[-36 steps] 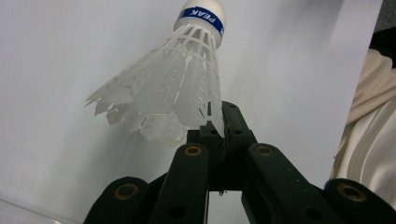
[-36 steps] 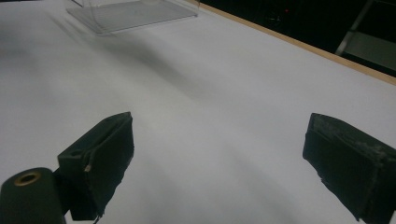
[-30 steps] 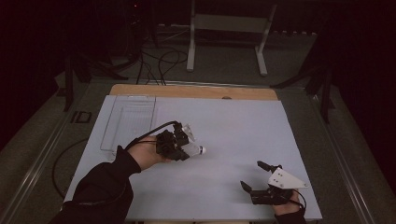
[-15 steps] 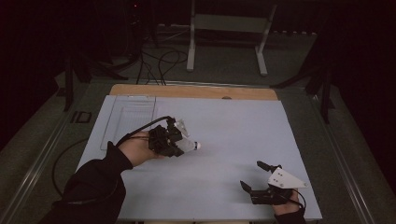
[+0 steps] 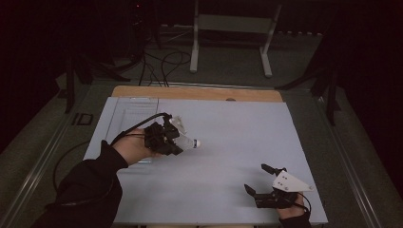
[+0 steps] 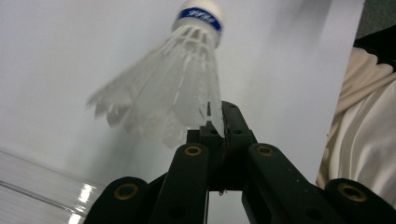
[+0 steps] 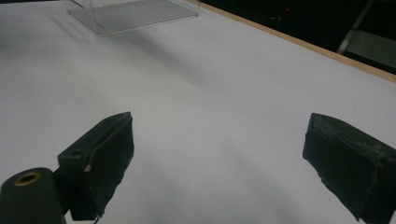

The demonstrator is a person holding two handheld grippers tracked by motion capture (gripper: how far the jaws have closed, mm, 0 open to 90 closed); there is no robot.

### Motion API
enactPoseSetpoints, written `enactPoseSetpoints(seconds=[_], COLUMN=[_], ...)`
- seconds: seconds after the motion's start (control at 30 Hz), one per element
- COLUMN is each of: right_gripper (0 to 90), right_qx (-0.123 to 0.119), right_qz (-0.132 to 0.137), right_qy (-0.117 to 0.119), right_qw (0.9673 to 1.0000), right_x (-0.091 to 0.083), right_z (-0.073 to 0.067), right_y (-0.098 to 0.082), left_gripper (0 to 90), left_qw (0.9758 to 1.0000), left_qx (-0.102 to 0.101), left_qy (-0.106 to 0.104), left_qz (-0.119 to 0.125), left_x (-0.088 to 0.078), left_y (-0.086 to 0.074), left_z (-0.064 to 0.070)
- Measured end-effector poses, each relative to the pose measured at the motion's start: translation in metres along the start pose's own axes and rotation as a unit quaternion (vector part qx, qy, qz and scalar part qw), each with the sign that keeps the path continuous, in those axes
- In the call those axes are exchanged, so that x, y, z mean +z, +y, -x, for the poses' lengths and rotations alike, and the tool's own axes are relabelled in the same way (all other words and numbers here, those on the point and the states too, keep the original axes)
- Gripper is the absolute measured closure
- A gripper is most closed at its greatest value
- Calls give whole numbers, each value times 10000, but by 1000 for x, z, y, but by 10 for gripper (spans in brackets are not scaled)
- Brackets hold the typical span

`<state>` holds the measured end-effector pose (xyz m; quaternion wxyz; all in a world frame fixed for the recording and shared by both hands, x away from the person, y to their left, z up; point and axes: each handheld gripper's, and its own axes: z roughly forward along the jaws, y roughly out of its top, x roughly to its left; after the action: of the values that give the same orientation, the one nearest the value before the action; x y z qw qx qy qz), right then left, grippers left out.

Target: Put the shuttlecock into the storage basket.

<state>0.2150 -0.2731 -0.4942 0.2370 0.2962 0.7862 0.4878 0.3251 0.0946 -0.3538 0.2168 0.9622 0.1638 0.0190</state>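
White table [image 5: 228, 142], clear tray [image 5: 128, 114] – far-left corner

1. Room is dark; only the table [image 5: 237, 142] is lit, its top pale grey-white.
2. Wooden strip [image 5: 199, 93] runs along the table's far edge.
3. Grey floor [image 5: 228, 57] beyond, with black cables [image 5: 164, 59] looped on it.
4. White metal stand [image 5: 233, 28] with two legs at the back, centre.
5. Dark frame legs [image 5: 328, 85] right of the table, more [image 5: 76, 71] on the left.
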Motion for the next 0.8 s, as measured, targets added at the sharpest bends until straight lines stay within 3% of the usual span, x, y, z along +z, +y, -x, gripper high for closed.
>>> enactPoseSetpoints(seconds=[0.8], right_gripper=[89], right_qx=[36], right_qz=[63], right_qy=[12], right_qw=[10000], right_x=[-1], right_z=[0], right_y=[1], left_gripper=[900], left_qw=[9994], left_qx=[-282], left_qy=[205], left_qz=[-68], left_x=[-20], left_y=[-33], left_z=[-20])
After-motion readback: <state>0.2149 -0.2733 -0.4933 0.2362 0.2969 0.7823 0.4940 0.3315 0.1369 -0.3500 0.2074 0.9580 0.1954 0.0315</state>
